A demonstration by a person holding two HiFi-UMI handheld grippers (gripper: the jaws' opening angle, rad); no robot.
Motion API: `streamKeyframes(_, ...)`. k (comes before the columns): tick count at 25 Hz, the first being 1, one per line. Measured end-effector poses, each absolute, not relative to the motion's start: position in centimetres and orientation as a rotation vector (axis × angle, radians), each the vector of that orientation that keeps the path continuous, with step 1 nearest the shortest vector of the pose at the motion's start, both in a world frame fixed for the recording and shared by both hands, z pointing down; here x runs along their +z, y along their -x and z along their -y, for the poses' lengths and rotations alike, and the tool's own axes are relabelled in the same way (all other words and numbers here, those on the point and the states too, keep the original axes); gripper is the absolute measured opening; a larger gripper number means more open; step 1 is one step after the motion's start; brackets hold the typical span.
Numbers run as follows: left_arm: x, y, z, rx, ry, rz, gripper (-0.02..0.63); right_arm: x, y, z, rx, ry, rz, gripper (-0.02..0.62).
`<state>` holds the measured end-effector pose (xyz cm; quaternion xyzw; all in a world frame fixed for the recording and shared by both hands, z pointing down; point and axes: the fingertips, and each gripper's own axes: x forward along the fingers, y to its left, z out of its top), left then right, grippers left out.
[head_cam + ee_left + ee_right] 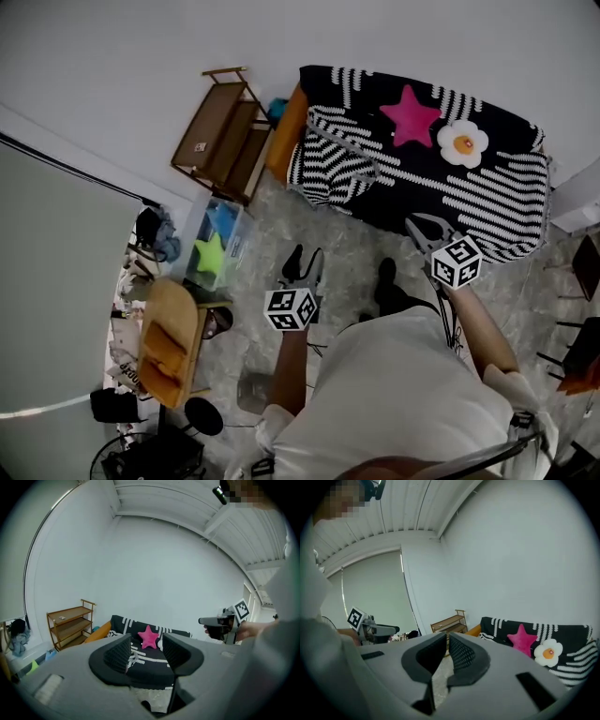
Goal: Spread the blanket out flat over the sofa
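Observation:
A black-and-white striped blanket (487, 187) lies draped over the sofa, bunched in folds at its left end near the orange sofa arm (286, 131). A pink star cushion (410, 114) and a flower cushion (463, 142) rest on it. My left gripper (302, 255) hangs over the floor in front of the sofa, jaws wide apart and empty; through them I see the blanket (123, 621) and the star cushion (149, 637). My right gripper (424, 225) is just short of the blanket's front edge, its jaws nearly together with nothing between them (447, 641).
A wooden shelf unit (222, 131) stands left of the sofa. A clear box (214, 246) with blue and green star cushions sits on the speckled floor, with a wooden chair (169, 342) below it. Black shoes (384, 281) show at the person's feet.

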<state>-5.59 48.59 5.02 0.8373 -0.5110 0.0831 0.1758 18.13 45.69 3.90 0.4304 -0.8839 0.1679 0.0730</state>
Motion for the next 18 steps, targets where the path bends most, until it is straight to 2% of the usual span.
streamKeyframes(18,7.3,-0.7,-32.3,0.306,-2.305,1.443,0.207,6.6,-23.4,-28.1,0.596,-1.21,2.622,0.018)
